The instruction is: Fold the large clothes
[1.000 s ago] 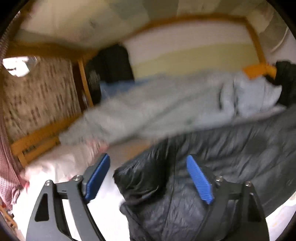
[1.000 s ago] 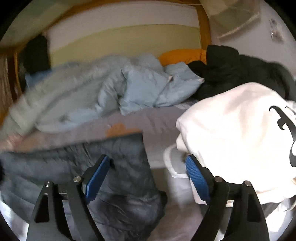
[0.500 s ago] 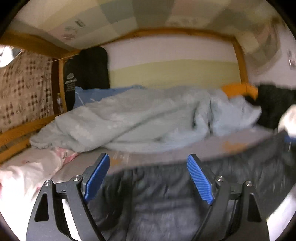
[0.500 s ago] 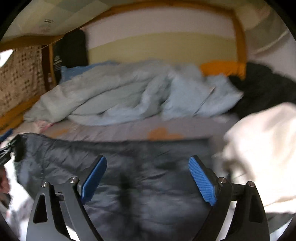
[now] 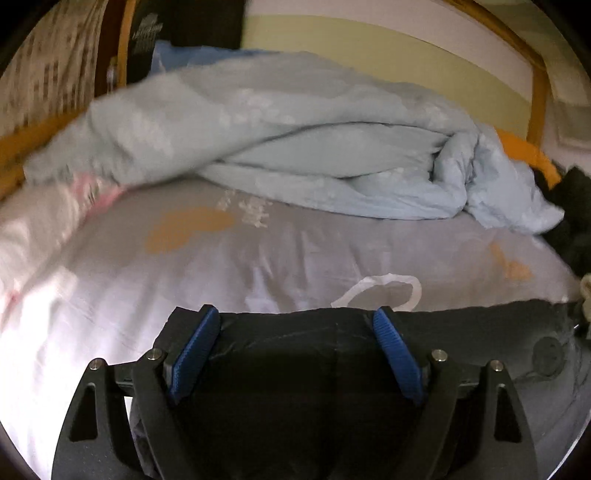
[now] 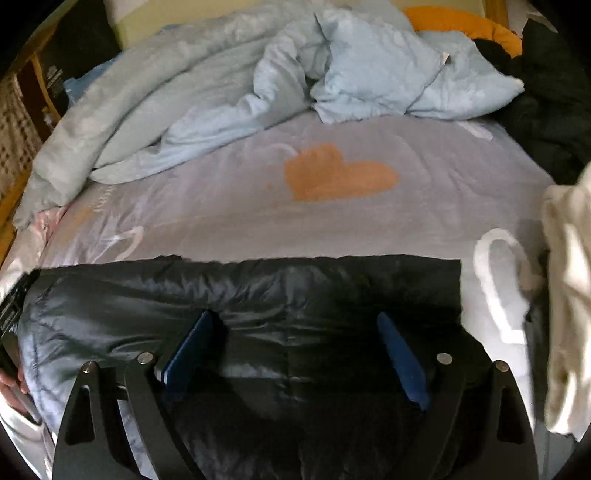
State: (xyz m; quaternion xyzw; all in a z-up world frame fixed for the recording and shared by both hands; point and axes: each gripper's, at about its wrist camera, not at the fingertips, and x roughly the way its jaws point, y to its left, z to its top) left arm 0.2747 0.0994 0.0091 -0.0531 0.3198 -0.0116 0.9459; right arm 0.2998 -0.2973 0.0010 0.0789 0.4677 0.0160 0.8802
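Note:
A dark quilted jacket (image 5: 461, 332) lies spread flat across the near part of the bed, its far edge running straight from left to right. My left gripper (image 5: 295, 314) hangs over the jacket's left part, jaws wide apart, blue pads (image 5: 199, 343) clear of the cloth. My right gripper (image 6: 294, 315) hovers over the middle of the jacket (image 6: 258, 280), also open, pads not pressing on anything. At the left rim of the right wrist view, a hand (image 6: 11, 384) shows beside the jacket's end.
The grey bedsheet (image 6: 443, 166) carries an orange heart print. A rumpled light blue duvet (image 5: 295, 129) fills the far side. A white garment (image 6: 569, 295) lies at the right, dark clothes (image 6: 546, 92) and an orange cushion (image 6: 480, 26) behind it. A wooden bed frame (image 5: 537, 92) borders the mattress.
Both grippers have tipped downward and sunk toward the bed. The jacket, bunched a second ago, now lies stretched flat along the near edge.

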